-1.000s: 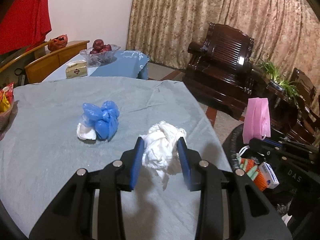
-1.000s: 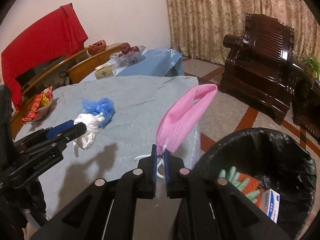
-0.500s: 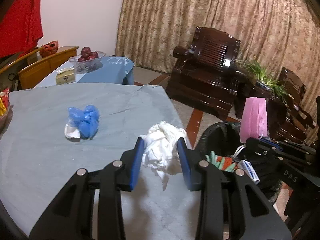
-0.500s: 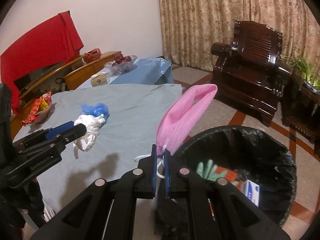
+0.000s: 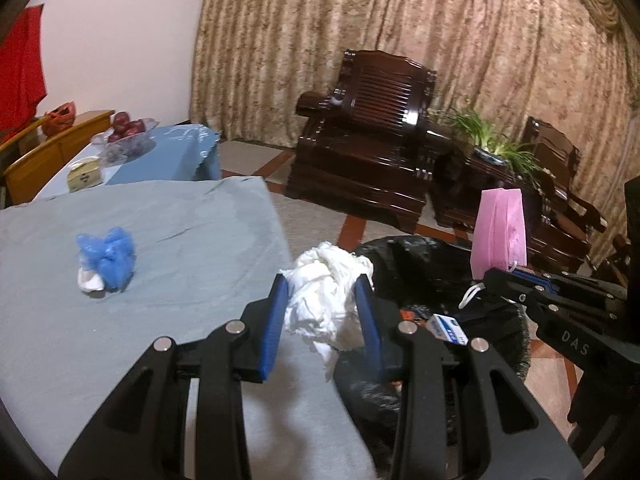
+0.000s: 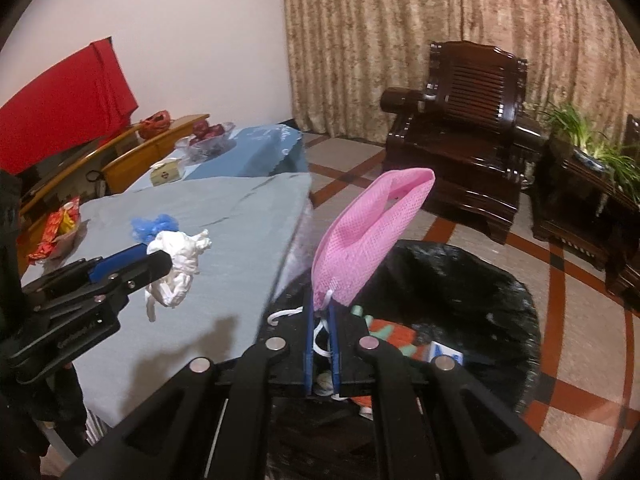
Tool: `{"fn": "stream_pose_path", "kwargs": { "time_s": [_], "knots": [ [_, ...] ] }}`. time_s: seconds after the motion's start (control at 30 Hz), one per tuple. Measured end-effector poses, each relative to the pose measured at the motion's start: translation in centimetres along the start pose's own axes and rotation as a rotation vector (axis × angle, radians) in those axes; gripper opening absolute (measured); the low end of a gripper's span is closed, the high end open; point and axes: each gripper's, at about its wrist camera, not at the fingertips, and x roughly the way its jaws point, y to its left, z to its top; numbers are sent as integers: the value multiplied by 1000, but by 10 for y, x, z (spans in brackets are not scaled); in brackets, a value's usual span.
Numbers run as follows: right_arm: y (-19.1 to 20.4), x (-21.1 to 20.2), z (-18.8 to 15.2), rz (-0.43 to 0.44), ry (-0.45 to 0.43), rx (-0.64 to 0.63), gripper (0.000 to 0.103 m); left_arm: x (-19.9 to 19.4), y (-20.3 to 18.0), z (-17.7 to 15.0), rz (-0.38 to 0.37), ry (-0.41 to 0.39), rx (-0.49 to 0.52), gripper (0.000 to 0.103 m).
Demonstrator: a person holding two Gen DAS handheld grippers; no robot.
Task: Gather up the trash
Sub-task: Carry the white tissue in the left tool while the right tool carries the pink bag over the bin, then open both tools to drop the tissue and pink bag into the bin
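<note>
Both grippers carried from over the table toward the bin since earlier, left gripper [image 5: 323, 312] clamped on crumpled white tissue [image 5: 328, 292] at the table's [image 5: 168, 240] edge, right gripper [image 6: 321, 334] pinched tight on pink mask [image 6: 360, 240] above black-lined trash bin [image 6: 500, 280], blue wad [image 5: 110, 256] lying on the tablecloth.

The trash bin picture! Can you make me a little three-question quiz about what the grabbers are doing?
1. True or false: the right gripper holds a pink face mask above the black trash bin.
2. What does the left gripper hold between its blue fingers?
A. a blue wad
B. a crumpled white tissue
C. a red apple
3. Fill in: the blue plastic wad lies on the ____ tablecloth.

Key:
1. True.
2. B, the crumpled white tissue.
3. Grey.
</note>
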Motion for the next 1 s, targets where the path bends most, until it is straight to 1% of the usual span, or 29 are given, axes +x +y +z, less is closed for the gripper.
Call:
{"fn": "stream_pose_path", "kwargs": {
  "time_s": [0.27, 0.7, 0.77, 0.8, 0.83, 0.87, 0.93, 1.0],
  "knots": [
    [-35, -6, -11, -47, 15, 17, 7, 22, -37, 2, -64, 15, 58, 34],
    [-77, 16, -31, -98, 78, 46, 7, 78, -74, -9, -131, 68, 100, 34],
    [-84, 21, -34, -102, 88, 50, 7, 86, -79, -9, -143, 80, 109, 35],
    [-87, 24, -36, -106, 93, 51, 8, 90, -80, -9, -149, 88, 110, 39],
    [-89, 25, -37, -108, 95, 52, 12, 95, -80, -9, -149, 93, 109, 47],
    [-91, 28, -39, -111, 102, 51, 27, 98, -79, -9, -151, 95, 101, 49],
    [-96, 33, -43, -121, 120, 49, 44, 103, -77, -10, -149, 110, 89, 60],
    [-98, 34, -45, -126, 124, 52, 45, 105, -74, -10, -146, 115, 80, 62]
  ]
}}
